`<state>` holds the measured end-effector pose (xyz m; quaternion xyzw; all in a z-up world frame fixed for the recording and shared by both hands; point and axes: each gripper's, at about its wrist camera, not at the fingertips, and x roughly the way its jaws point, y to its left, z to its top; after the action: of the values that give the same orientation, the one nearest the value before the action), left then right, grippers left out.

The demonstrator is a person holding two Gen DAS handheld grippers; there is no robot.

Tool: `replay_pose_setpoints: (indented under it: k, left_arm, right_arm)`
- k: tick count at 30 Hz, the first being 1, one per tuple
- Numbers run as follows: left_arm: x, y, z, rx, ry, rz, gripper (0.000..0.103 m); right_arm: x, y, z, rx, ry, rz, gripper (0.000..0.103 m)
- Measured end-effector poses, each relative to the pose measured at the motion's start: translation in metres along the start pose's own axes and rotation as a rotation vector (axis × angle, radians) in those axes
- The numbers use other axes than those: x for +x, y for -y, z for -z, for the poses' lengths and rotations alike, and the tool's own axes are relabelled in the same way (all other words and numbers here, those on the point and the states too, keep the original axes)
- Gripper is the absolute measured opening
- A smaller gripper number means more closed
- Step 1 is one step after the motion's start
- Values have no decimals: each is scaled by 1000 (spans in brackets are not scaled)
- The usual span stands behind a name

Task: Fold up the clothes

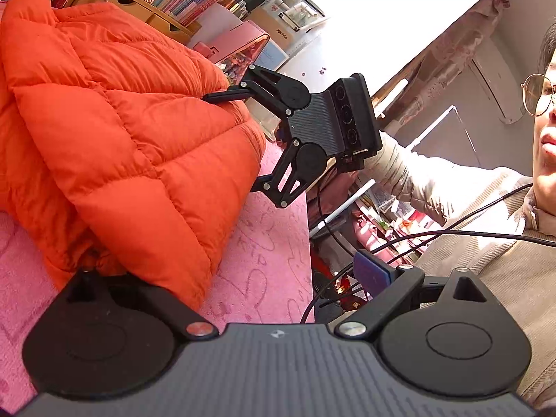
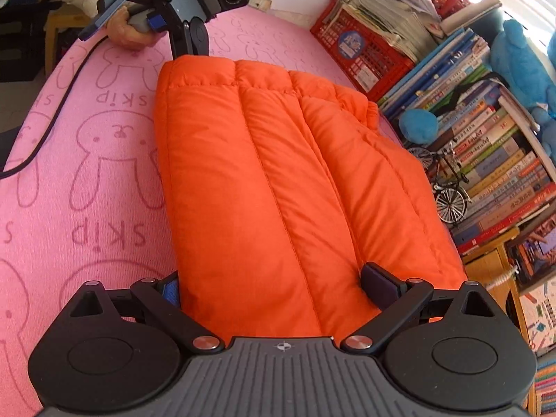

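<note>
- The jacket (image 2: 264, 173) lies on the pink-covered counter (image 2: 87, 173) as a long, puffy bundle with its sides already turned in. By my reading, one end-to-end fold is left.
- The right tongs (image 2: 274, 290) are spread wide and straddle one short end of the jacket. One pad dents the top quilting, and the other sits at the jacket's edge, low against the cover. I judge them released, not yet squeezing.
- The left tongs (image 1: 229, 272) are at the jacket's opposite end, also released. One finger is at the jacket's corner and the other is out in open air past the counter edge.
- To do this step well, push the right tongs' lower finger fully under the jacket's end before closing. That way every layer is caught (down fill slips, and a top-layer pinch would peel the bundle open).
- Close slowly and let the air press out of the quilting. A snap shut may squirt the fabric sideways.
- Lift only enough to clear the jacket's own thickness, then carry the end straight along the seams towards the far end.
- The left tongs would serve best pressing down on the far end of the jacket, pinning it so the bundle does not slide.
- Keep away from the books (image 2: 486, 160) just beside the jacket's long edge, and from the cable (image 2: 45, 132) trailing on the other side.
- Lay edge on edge, press once, then let go.
</note>
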<state>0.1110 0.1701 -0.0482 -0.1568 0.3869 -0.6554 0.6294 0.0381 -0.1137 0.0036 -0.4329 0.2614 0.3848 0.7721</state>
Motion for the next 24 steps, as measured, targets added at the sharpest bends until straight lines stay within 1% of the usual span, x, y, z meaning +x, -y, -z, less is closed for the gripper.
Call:
replay_pose_setpoints:
  k: [2,3,4,6,8,9,10,11,13,14,15,16,17,18,20,21,22,23,24]
  left_arm:
    - [0,0,0,-7,2,-19,92]
    - [-1,1,1,-2,2,-44,92]
    - [-2,3,3,8,0,-88,90]
    - [-5,15,9,58,-7,-215,88]
    - [-11,32,17,111,-9,-361,86]
    - [-14,41,20,124,-15,-448,86]
    - [-17,51,22,130,-24,-540,87]
    - [-20,60,25,135,-33,-632,87]
    - [-17,81,22,188,-33,-774,87]
    - [-15,91,21,218,-31,-841,87]
    - [-5,104,17,287,-18,-897,88]
    - [7,117,13,375,0,-949,94]
    - [23,128,8,474,-2,-972,98]
    - [41,138,4,579,-13,-982,99]
    - [86,146,0,760,-109,-978,100]
    - [109,148,-1,848,-164,-972,100]
    - [131,146,-1,921,-216,-981,99]
    - [147,140,-1,957,-253,-999,96]
    - [160,132,-2,978,-284,-1017,95]
  right_arm:
    - [-10,2,16,35,-35,6,98]
    - [-15,0,24,39,-62,18,98]
    - [-19,-2,32,36,-94,38,98]
    - [-28,-2,55,40,-173,81,97]
    - [-37,4,75,94,-236,113,96]
    - [-42,8,85,126,-266,128,92]
    - [-47,9,89,135,-277,138,88]
    - [-51,7,89,132,-278,145,87]
    - [-60,5,90,128,-281,160,87]
    - [-63,0,86,111,-268,152,87]
    - [-65,-7,78,80,-242,134,87]
    - [-65,-15,67,41,-207,117,87]
    - [-64,-23,55,1,-171,102,87]
    - [-62,-32,43,-38,-134,87,87]
    - [-58,-46,22,-100,-63,45,87]
    - [-51,-49,12,-127,-36,22,81]
    - [-45,-51,4,-149,-19,5,69]
    - [-40,-54,-3,-172,-8,-7,66]
    - [-35,-55,-8,-192,2,-12,66]
